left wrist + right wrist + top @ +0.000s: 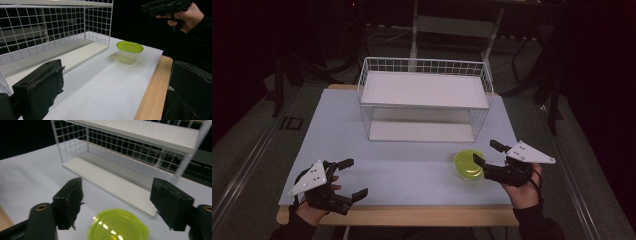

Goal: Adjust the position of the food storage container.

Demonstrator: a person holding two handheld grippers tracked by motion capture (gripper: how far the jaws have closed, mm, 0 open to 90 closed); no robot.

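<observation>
While both tools sit released, the right gripper point(488, 152) hovers just over the lidded green tub point(468, 164) before the white wire shelf point(424, 100); the left gripper point(352, 176) waits well apart. No readable writing.

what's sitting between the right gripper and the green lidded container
Nothing visible. The right gripper hangs open just beside and above the green-lidded container, its jaws spread to either side of the lid in the right gripper view, with only bare table around it.
</observation>
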